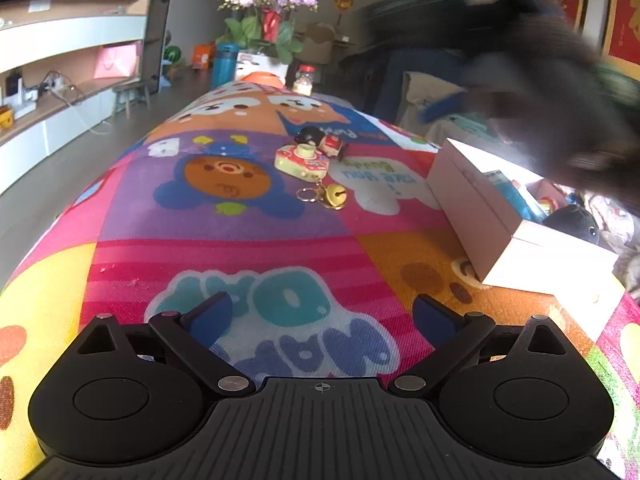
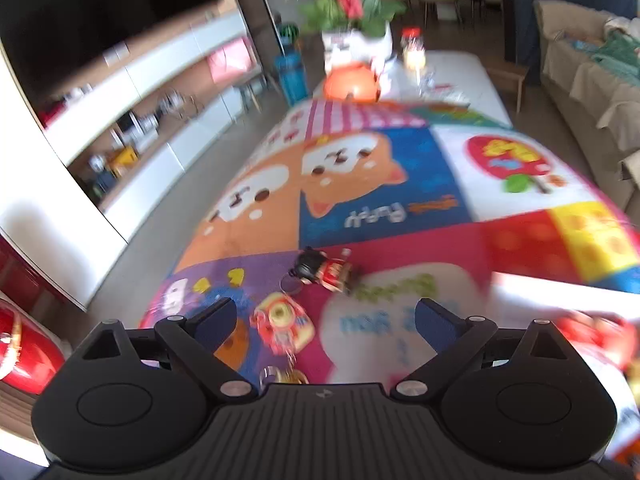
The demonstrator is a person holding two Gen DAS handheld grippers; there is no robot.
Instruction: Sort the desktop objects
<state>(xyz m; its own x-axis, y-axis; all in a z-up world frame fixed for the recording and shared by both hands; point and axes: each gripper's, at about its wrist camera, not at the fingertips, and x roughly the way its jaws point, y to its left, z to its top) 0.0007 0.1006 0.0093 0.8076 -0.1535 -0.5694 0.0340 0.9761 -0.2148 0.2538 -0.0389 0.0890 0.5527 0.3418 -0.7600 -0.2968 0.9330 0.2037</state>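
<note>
While the left gripper point(image 1: 322, 316) hangs low over the cartoon tablecloth point(image 1: 224, 252), its 2 fingers point(image 1: 210, 314) stand wide apart with nothing between them. A toy camera point(image 1: 302, 161) lies far ahead of them, slightly right of centre, with a gold bell point(image 1: 335, 195) and key ring just on its near side. A small doll point(image 1: 322, 142) lies touching or just beyond the camera on the far side. A white box point(image 1: 500, 216) sits to the right, holding assorted items. A blurred dark shape point(image 1: 560, 80) crosses the upper right.

From the right wrist, the picture is blurred. The right gripper point(image 2: 322, 318) is also spread wide and empty. The toy camera point(image 2: 282, 322) lies below, between the fingers point(image 2: 214, 320), nearer the left one. The doll point(image 2: 324, 270) lies just beyond the fingertips, near centre. A flower pot point(image 2: 356, 46) stands at the far end.
</note>
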